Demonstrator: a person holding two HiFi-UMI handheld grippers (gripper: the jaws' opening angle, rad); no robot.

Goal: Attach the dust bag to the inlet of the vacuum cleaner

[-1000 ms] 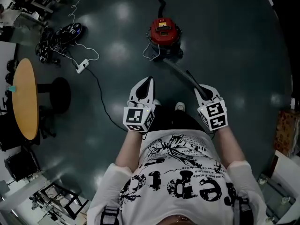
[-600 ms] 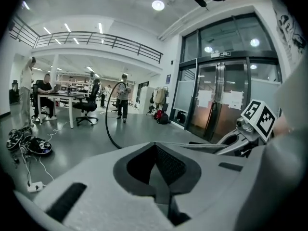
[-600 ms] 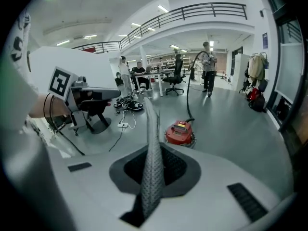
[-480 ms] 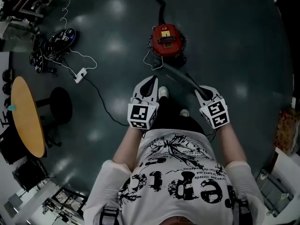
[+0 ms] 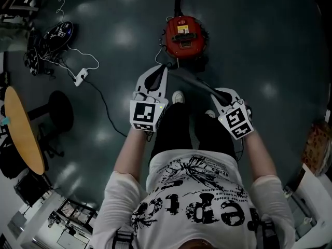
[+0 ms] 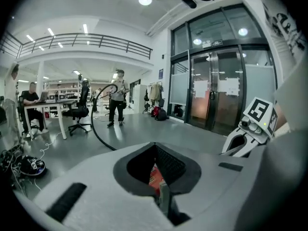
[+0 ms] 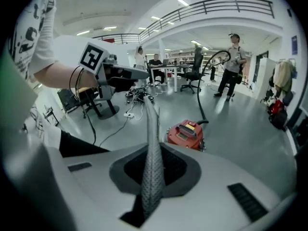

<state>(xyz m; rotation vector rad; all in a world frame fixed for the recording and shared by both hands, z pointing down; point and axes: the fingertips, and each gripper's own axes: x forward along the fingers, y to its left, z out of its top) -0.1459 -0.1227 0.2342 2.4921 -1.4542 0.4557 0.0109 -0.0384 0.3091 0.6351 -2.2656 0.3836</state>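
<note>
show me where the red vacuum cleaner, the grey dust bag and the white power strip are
vacuum cleaner (image 5: 182, 35), head view, on its red top
dust bag (image 7: 153, 162), right gripper view, on the middle of the grey mesh strip
power strip (image 5: 80, 77), head view, on its white body

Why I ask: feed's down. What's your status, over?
Jaws of left gripper and right gripper shut on flat grey woven dust bag, stretched between them. Red round vacuum cleaner ahead, bag not attached. White cable beside it.
</note>
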